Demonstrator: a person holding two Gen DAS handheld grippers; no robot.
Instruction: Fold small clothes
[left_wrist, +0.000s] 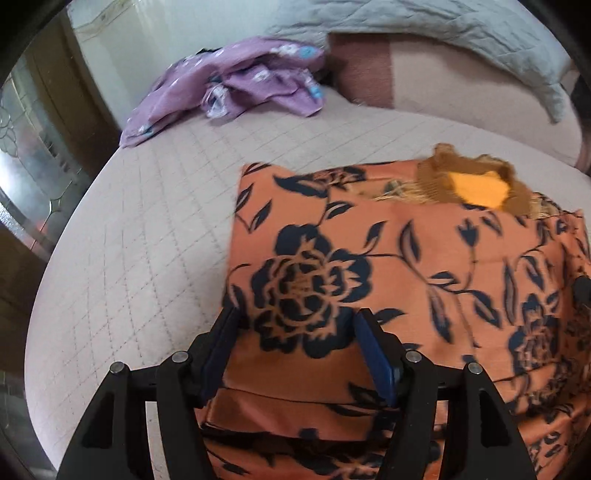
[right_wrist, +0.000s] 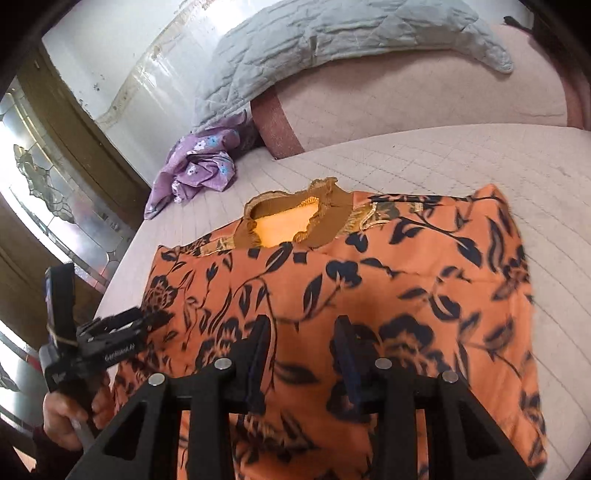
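Bed cover: pale quilted bedspread (left_wrist: 147, 229) carries everything, soft and giving, so nothing to press hard against.
Orange garment: orange top with dark floral print (right_wrist: 369, 280) lies spread flat in the middle of the bed, neckline (right_wrist: 291, 218) away from the person, already doubled along the near-left edge. Looks light, limp and a little slick, so I'd expect it to slide and sag when lifted. Best hold, I'd say: the hem or side edges, 2 corners at once.
Purple garment: crumpled lilac floral piece (left_wrist: 236, 88) waits well apart, near the grey pillow (right_wrist: 332, 40).
Left gripper: left gripper (left_wrist: 295, 325) hangs over the near-left part of the top, jaws wide apart, nothing pinched that I can see.
Right gripper: right gripper (right_wrist: 303, 328) is above the near hem, jaws partly apart; whether cloth is caught, cannot tell.
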